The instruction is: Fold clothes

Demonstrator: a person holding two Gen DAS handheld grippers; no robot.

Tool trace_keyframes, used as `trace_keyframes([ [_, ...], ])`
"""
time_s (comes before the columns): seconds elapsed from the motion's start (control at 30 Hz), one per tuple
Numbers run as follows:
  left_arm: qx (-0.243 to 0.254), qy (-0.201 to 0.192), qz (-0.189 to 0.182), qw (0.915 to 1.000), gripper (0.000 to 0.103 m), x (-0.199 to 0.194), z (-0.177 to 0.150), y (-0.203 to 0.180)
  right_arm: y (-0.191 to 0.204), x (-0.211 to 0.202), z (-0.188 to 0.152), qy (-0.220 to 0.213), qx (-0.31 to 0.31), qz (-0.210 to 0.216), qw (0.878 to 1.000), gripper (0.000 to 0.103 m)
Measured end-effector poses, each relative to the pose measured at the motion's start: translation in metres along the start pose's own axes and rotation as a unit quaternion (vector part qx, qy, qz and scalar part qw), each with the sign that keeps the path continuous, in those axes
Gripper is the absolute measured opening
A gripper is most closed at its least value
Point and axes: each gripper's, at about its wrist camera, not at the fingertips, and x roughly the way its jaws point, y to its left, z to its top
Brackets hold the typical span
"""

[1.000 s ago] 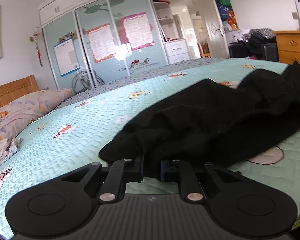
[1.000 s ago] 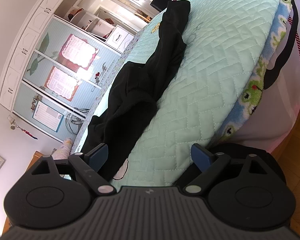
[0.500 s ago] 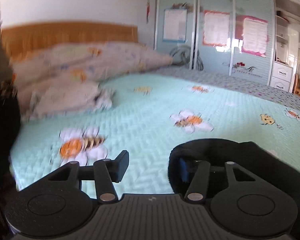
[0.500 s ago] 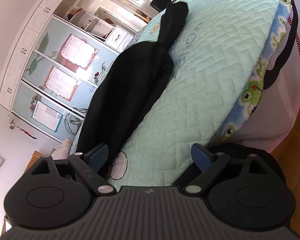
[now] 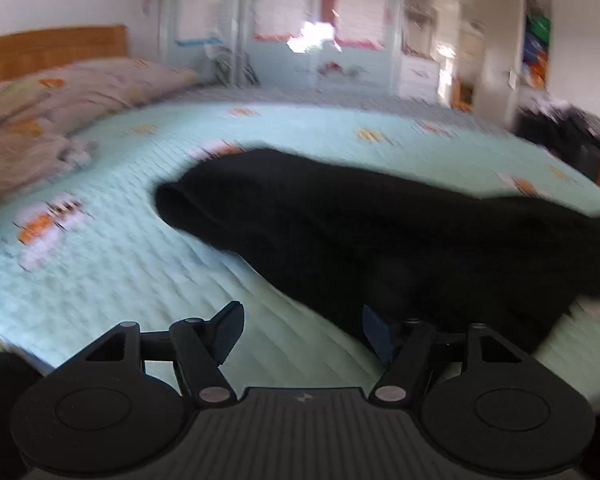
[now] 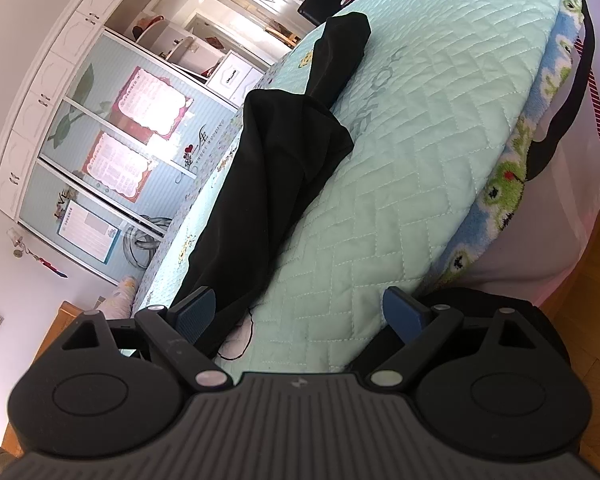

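Note:
A black garment lies stretched across the mint quilted bedspread, its rolled end pointing left. My left gripper stands open just in front of the cloth's near edge, with nothing between its fingers; the right fingertip sits against the fabric. In the right wrist view the same black garment runs as a long strip along the bed. My right gripper is open near the bedspread's edge, its left fingertip beside the garment's near end.
Pillows and a crumpled floral duvet lie by the wooden headboard at left. Wardrobe doors stand beyond the bed. A dark pile of clothes sits at far right. A blue frog-print blanket edge hangs over the bed's side.
My left gripper let go of the black garment and opened, then swung from facing the pillows back toward the cloth. The garment now lies stretched out longer. The right gripper stayed put.

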Motion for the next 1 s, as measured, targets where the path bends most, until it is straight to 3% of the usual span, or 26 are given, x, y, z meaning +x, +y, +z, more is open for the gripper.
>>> trace_keyframes([
  [0.07, 0.007, 0.020, -0.015, 0.9997, 0.069, 0.003, -0.010, -0.012, -0.001, 0.000, 0.001, 0.000, 0.002, 0.002, 1.000, 0.091],
  [0.23, 0.021, 0.015, 0.007, 0.9996, 0.075, 0.001, -0.019, -0.018, -0.003, -0.001, 0.001, -0.001, 0.007, 0.008, 1.000, 0.091],
  [0.37, 0.037, 0.006, -0.002, 0.9993, 0.075, -0.006, -0.021, -0.019, -0.003, -0.001, 0.001, -0.001, 0.009, 0.010, 1.000, 0.091],
  [0.47, 0.027, -0.006, -0.028, 0.9992, 0.076, -0.010, -0.018, -0.018, -0.002, -0.002, 0.001, -0.002, 0.010, 0.010, 1.000, 0.091],
  [0.53, 0.019, -0.013, -0.043, 0.9988, 0.086, -0.012, -0.017, -0.015, -0.002, -0.002, 0.001, -0.002, 0.010, 0.010, 1.000, 0.091],
  [0.7, 0.027, -0.014, -0.093, 0.9952, 0.093, -0.017, -0.018, -0.021, -0.002, -0.003, 0.000, -0.002, 0.009, 0.009, 1.000, 0.091],
  [0.9, 0.026, 0.028, -0.109, 0.9933, 0.095, 0.004, -0.023, -0.030, 0.001, -0.005, -0.001, -0.002, 0.009, 0.008, 1.000, 0.092],
  [1.0, 0.020, 0.027, -0.110, 0.9933, 0.094, 0.009, -0.022, -0.031, 0.000, -0.005, -0.002, -0.002, 0.009, 0.008, 1.000, 0.092],
])
